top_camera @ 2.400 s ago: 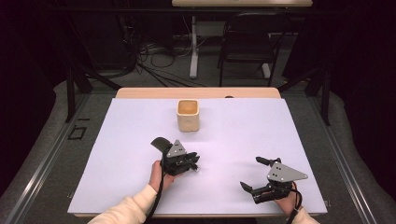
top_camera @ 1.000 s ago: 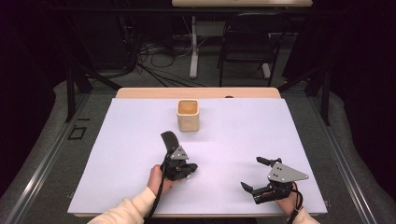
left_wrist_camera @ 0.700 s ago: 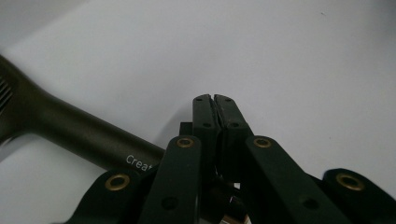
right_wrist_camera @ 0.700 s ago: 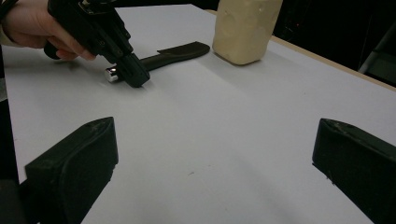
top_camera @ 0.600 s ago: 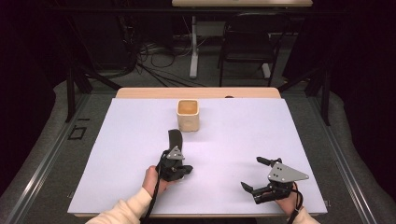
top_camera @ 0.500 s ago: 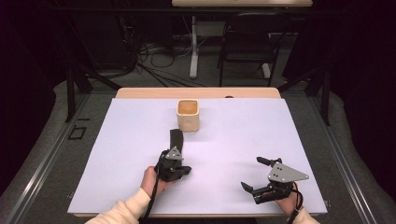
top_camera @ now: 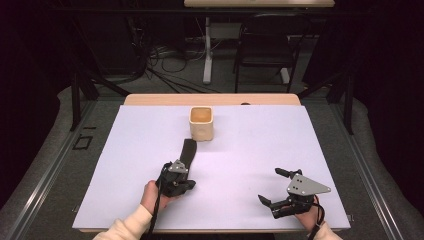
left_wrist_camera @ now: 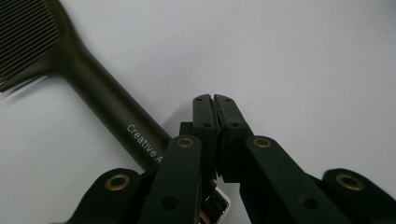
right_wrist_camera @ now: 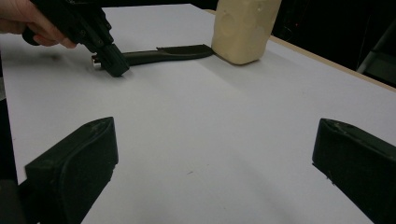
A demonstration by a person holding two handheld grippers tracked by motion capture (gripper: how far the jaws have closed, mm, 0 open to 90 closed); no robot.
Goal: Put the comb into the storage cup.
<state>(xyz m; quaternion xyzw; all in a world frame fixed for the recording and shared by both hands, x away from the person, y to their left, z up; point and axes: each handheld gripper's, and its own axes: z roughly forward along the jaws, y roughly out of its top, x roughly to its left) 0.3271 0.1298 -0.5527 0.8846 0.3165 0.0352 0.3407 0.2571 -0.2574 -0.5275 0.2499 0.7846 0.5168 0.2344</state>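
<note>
A black comb (top_camera: pixel 188 151) lies on the white table sheet (top_camera: pixel 250 145), its toothed head (left_wrist_camera: pixel 23 37) pointing at a beige cup (top_camera: pixel 201 123). In the right gripper view the comb's (right_wrist_camera: pixel 168 52) head reaches the foot of the cup (right_wrist_camera: pixel 243 28). My left gripper (top_camera: pixel 181 170) is at the comb's handle end, with a hand on it. Its jaws (left_wrist_camera: pixel 215 100) are shut tight with nothing between them. The handle (left_wrist_camera: pixel 107 107) runs along their left side and passes under the gripper body. My right gripper (top_camera: pixel 269 185) rests near the front right, open and empty (right_wrist_camera: pixel 210 168).
The sheet ends at a wooden table edge (top_camera: pixel 215 99) behind the cup. Beyond it are a chair (top_camera: pixel 260 55), cables and dark floor. Black frame rails (top_camera: pixel 50 165) run along both sides of the table.
The left gripper drew back toward the front edge and turned. The comb swung with it from pointing left to pointing at the cup. The right gripper stayed put.
</note>
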